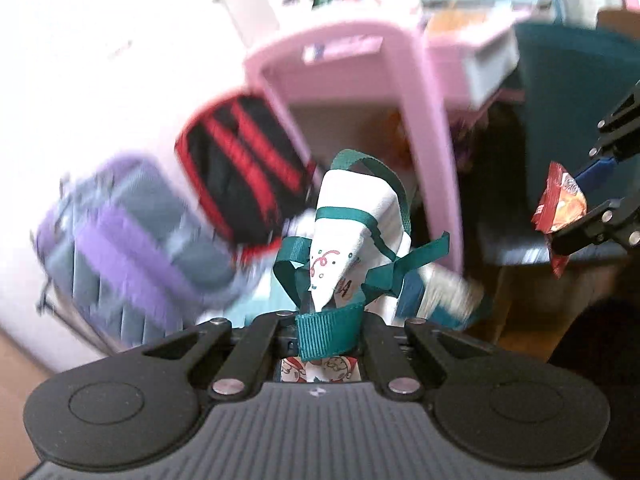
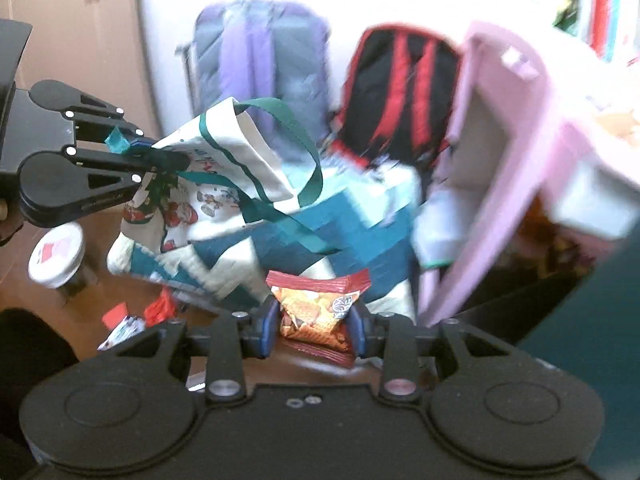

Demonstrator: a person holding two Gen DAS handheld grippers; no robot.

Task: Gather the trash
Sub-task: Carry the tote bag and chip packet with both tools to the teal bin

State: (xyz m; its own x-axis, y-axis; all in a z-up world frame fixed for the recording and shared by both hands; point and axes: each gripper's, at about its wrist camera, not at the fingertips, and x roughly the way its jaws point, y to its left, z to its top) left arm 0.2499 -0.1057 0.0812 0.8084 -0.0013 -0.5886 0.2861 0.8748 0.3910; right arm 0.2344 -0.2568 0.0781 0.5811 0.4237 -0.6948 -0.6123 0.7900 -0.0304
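My left gripper [image 1: 320, 316] is shut on the green strap and rim of a white printed tote bag [image 1: 352, 216] and holds it up in the air; it also shows in the right wrist view [image 2: 160, 156], gripping the tote bag [image 2: 224, 184] at its edge. My right gripper [image 2: 314, 320] is shut on an orange-red snack packet [image 2: 316, 312], held to the right of the bag and lower than its opening. In the left wrist view the right gripper [image 1: 576, 204] holds the packet [image 1: 560, 208] at the far right.
A purple backpack [image 2: 260, 80] and a black-red backpack [image 2: 400, 88] lean on the white wall. A pink plastic stool or shelf [image 2: 500, 160] stands right. A teal-white bag [image 2: 340, 232] sits on the floor. Red wrappers [image 2: 136, 316] and a white-lidded jar [image 2: 56, 256] lie on the brown floor.
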